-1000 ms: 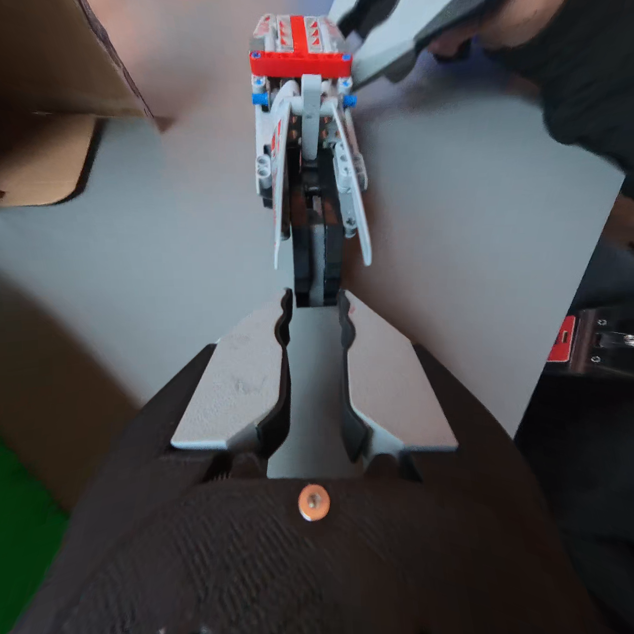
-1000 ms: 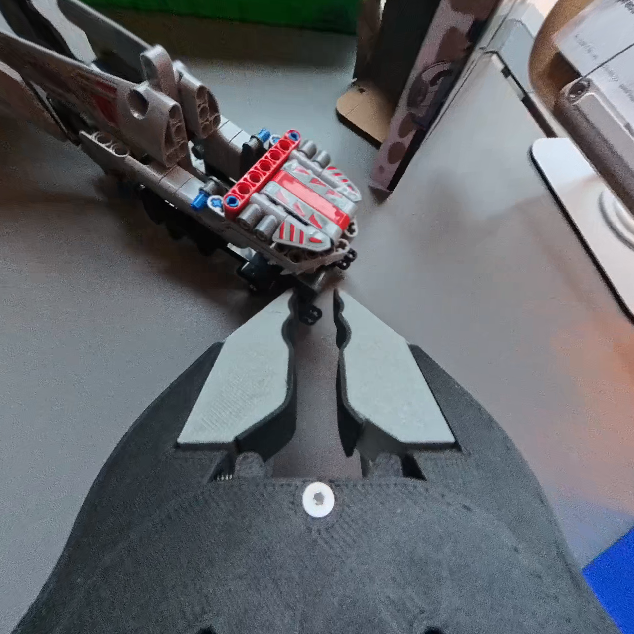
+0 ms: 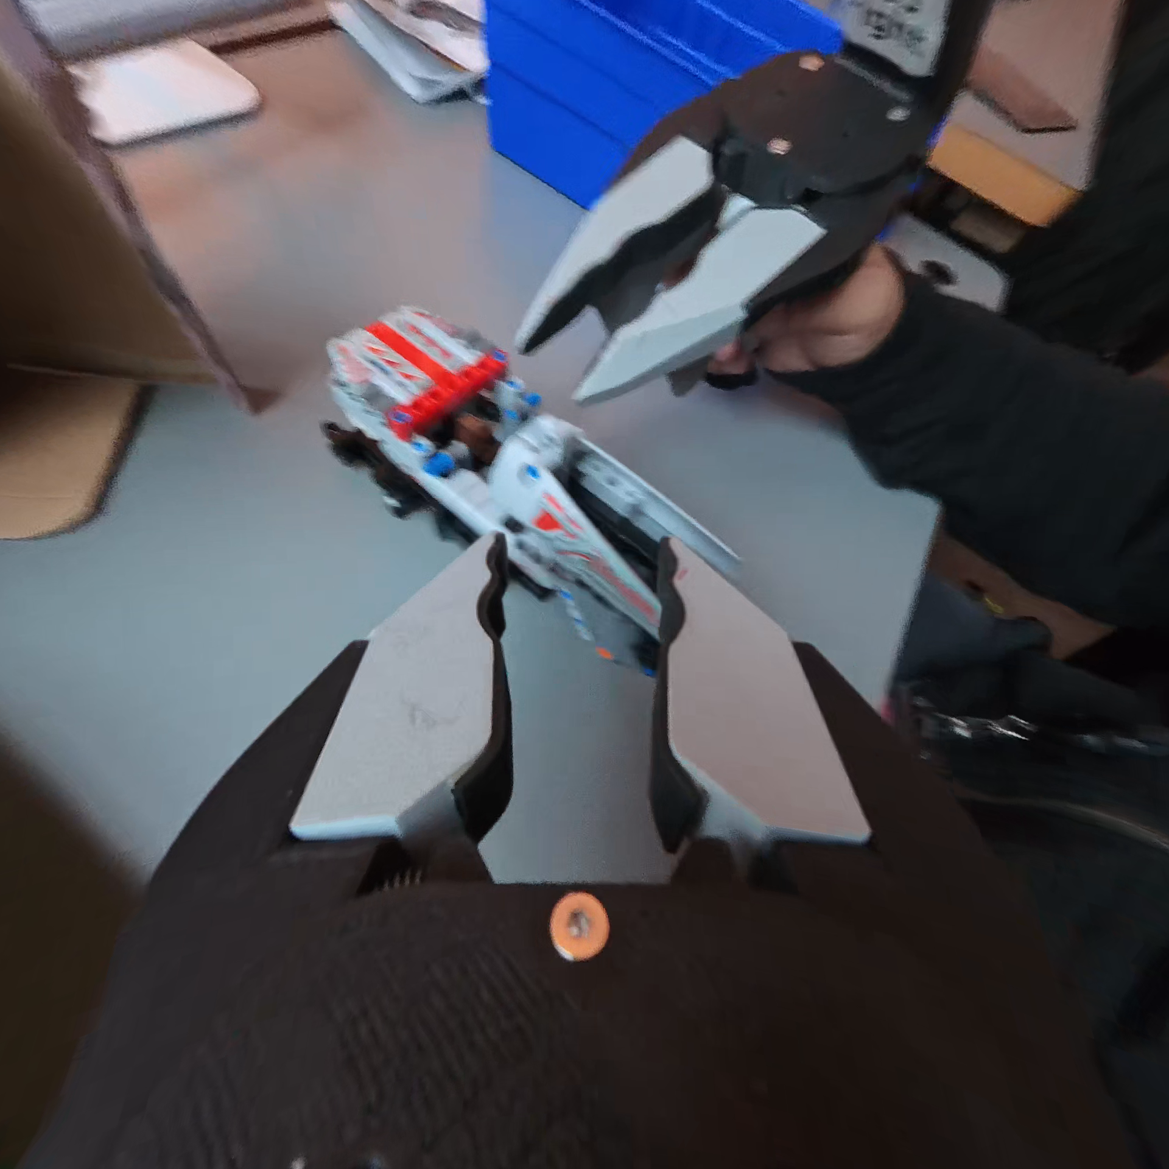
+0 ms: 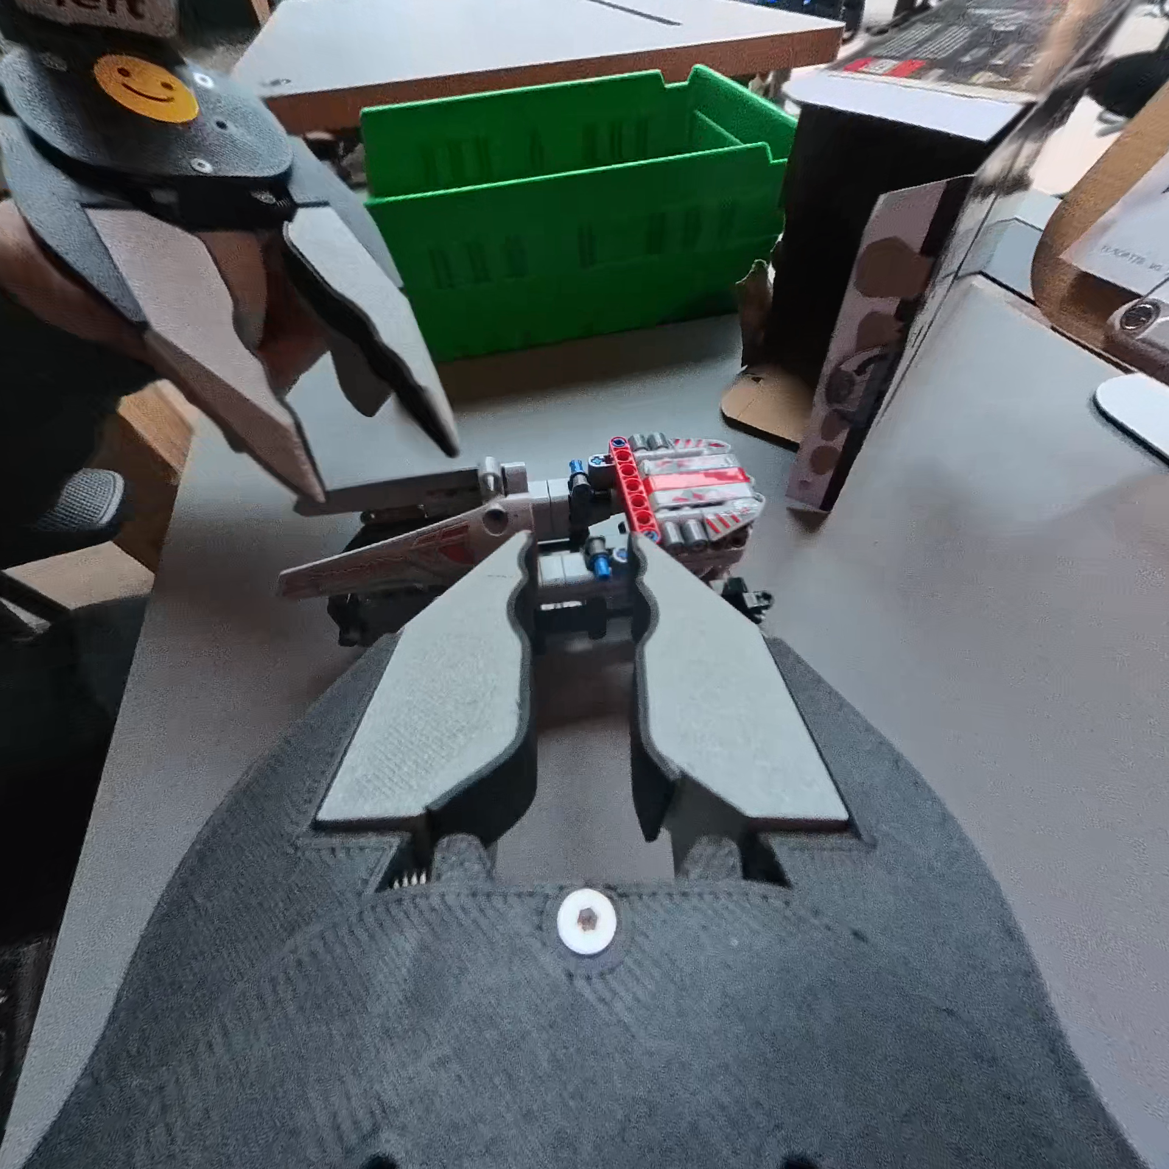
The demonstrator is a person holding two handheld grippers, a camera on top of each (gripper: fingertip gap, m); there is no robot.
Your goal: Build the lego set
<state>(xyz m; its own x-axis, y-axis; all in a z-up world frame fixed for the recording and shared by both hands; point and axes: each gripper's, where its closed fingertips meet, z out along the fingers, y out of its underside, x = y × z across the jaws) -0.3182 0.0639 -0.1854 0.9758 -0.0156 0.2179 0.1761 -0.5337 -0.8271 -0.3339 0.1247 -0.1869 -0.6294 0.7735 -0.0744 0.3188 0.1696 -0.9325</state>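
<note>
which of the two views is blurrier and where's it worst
Left wrist view is the blurrier: the lego model and the cardboard box are smeared, and the right hand-held gripper has soft edges. Right wrist view is sharper, the red beam shows crisp holes; only its far right edge streaks, and wide-angle distortion bends the green bin.

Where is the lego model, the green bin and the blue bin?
lego model (image 4: 686,484), right wrist view, on its red striped end.
green bin (image 4: 569,253), right wrist view, on its front wall.
blue bin (image 3: 569,120), left wrist view, on its side wall.
</note>
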